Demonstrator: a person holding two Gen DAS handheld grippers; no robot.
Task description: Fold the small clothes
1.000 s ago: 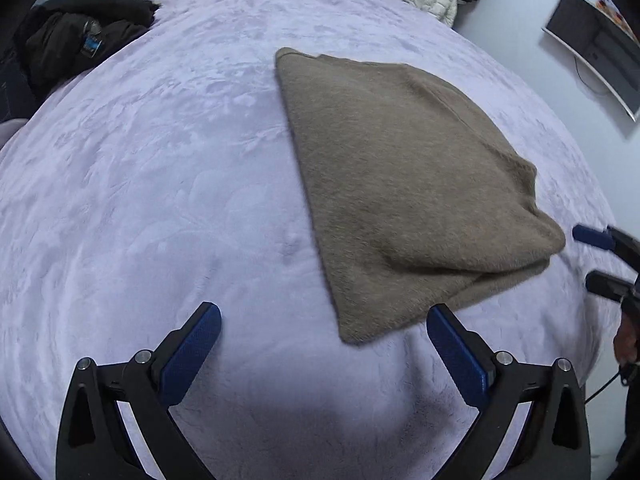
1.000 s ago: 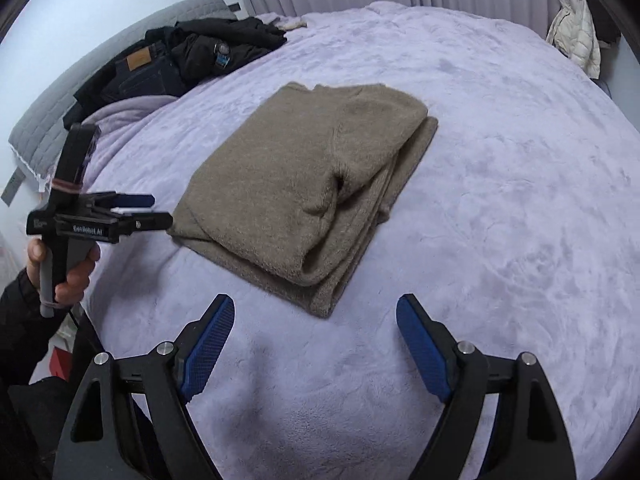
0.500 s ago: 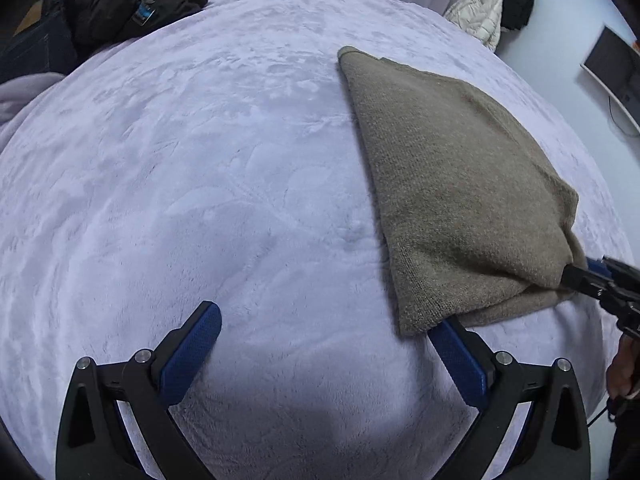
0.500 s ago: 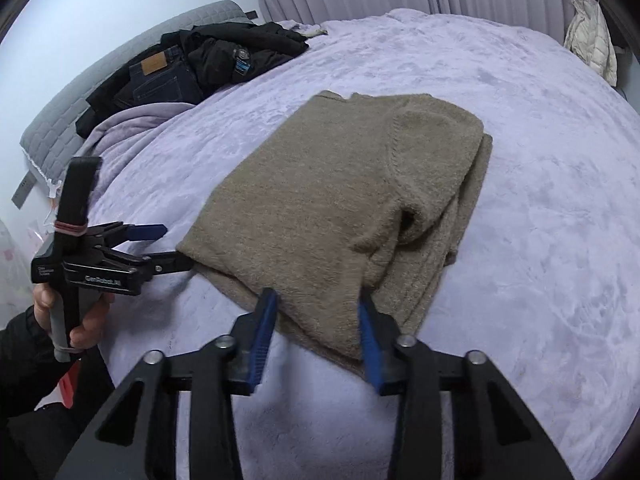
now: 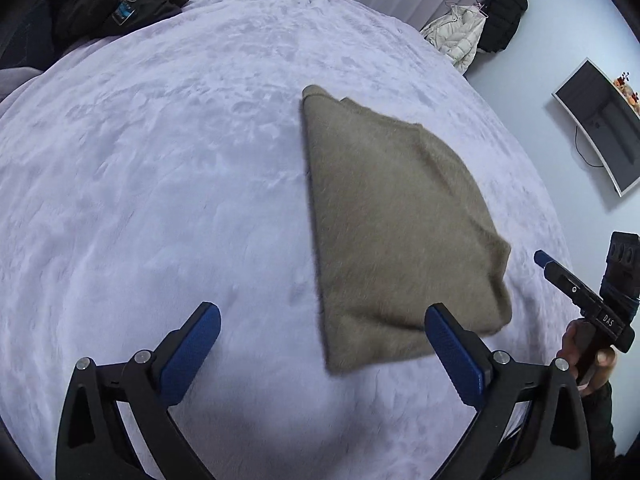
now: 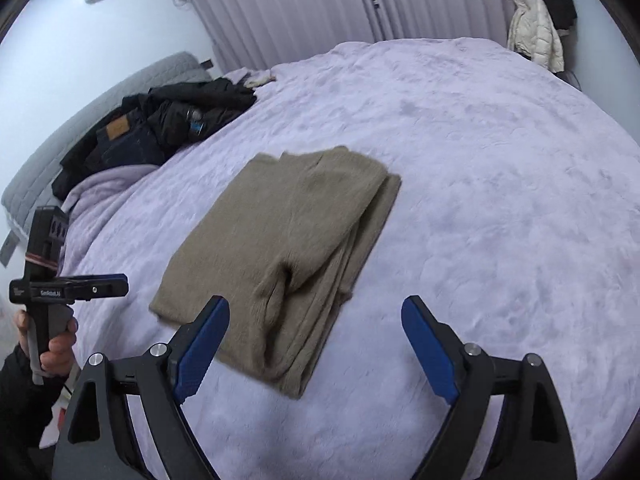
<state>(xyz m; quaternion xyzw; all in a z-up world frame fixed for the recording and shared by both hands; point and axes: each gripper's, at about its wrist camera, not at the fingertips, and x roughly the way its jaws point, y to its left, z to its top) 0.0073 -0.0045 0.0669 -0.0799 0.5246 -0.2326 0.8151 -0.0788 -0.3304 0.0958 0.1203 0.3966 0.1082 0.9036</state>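
A folded tan knit garment (image 5: 396, 232) lies flat on the lilac bedspread (image 5: 168, 184); it also shows in the right wrist view (image 6: 288, 248), with stacked folded edges on its right side. My left gripper (image 5: 320, 340) is open and empty, held above the bed at the garment's near edge. My right gripper (image 6: 316, 340) is open and empty, just short of the garment's near corner. Each gripper shows in the other's view, the right (image 5: 576, 292) and the left (image 6: 80, 286), both apart from the garment.
A pile of dark clothes (image 6: 160, 128) lies at the head of the bed by a grey headboard (image 6: 80, 120). A white jacket (image 5: 456, 36) and a dark one hang on the far wall. A monitor (image 5: 600, 124) is on the right wall.
My right gripper was closed on the garment's near edge half a second ago; it has opened, let go and drawn back. Both grippers have pulled away from the garment.
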